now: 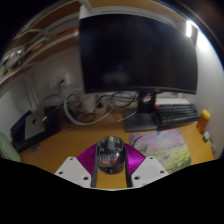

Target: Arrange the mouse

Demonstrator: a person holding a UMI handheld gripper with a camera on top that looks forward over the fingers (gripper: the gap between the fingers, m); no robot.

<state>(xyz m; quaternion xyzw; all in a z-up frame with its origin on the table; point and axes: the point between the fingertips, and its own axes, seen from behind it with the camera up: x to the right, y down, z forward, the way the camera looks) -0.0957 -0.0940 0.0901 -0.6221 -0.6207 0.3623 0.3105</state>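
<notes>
1. Setting: a wooden desk (pixel 60 150) fills the lower half of the frame, with a large dark monitor (pixel 138 50) at upper centre, a keyboard (pixel 185 108) at centre right below it, loose cables (pixel 95 103) at centre left, and a dark box-like item (pixel 33 125) at left.
2. Location of the mouse (pixel 110 155): low centre of the frame, between the two magenta pads (pixel 92 160) of the gripper (pixel 110 168).
3. State of the jaws: closed in on the mouse, one pad against each flank, so the mouse is judged to be gripped. Whether it is lifted off the desk cannot be determined.
4. Handling estimate: a small, rigid plastic shell, probably light. The smooth, curved sides may slip under light pressure; moderate pressure should not damage it.
5. Hold point: the two long flanks at mid-body, as presently taken. Avoid pressing the top buttons.
6. Open room: bare desk lies ahead and toward the left of the jaws. A pale patterned mat (pixel 168 152) lies at lower right, just beside the jaws.
7. Edges and obstructions: the monitor stand (pixel 147 103), cables and keyboard bound the far side; an orange-yellow object (pixel 204 122) stands at the right edge.
</notes>
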